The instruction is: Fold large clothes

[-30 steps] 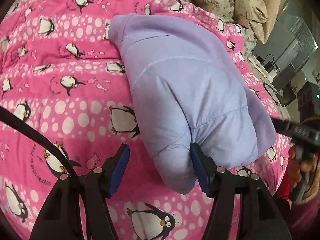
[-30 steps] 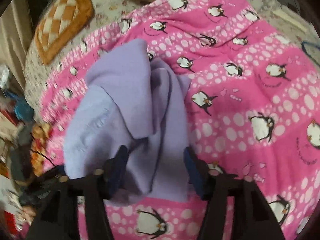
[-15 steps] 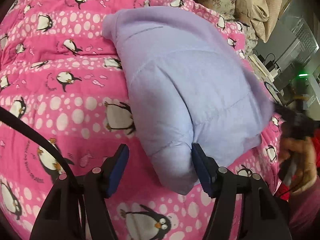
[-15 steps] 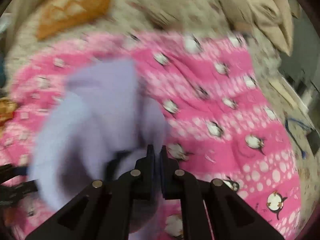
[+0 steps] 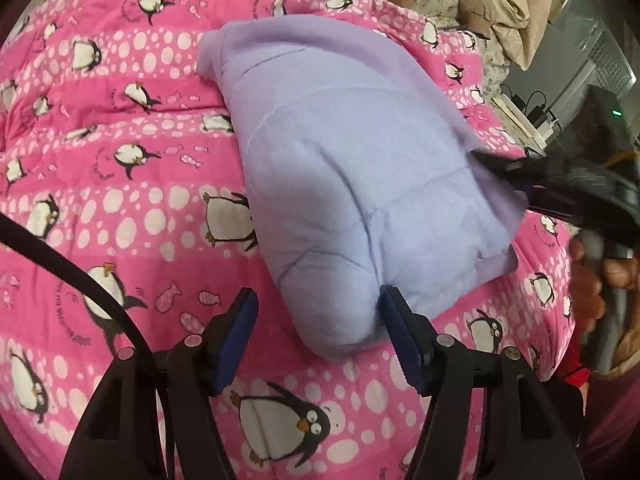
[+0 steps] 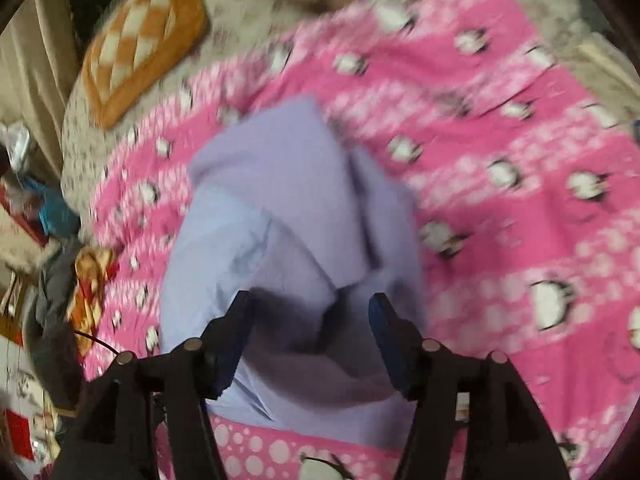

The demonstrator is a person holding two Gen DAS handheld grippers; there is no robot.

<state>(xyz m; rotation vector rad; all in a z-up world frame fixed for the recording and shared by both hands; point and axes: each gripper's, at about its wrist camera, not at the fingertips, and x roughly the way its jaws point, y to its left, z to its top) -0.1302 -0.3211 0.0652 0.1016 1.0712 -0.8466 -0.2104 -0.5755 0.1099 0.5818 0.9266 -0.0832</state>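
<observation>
Lying bunched, puffy lilac garment point(image 5: 352, 184)

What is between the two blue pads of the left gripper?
In the left wrist view, the left hand-held gripper is open, and the near corner of the puffy folded lilac garment sits between its pads, over the pink penguin-print blanket.

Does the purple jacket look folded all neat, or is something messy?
Mostly neat. The purple jacket is a puffy bundle on the penguin blanket, but in the right wrist view a loose flap lies crooked across its top. Both grippers' jaws are open.
</observation>
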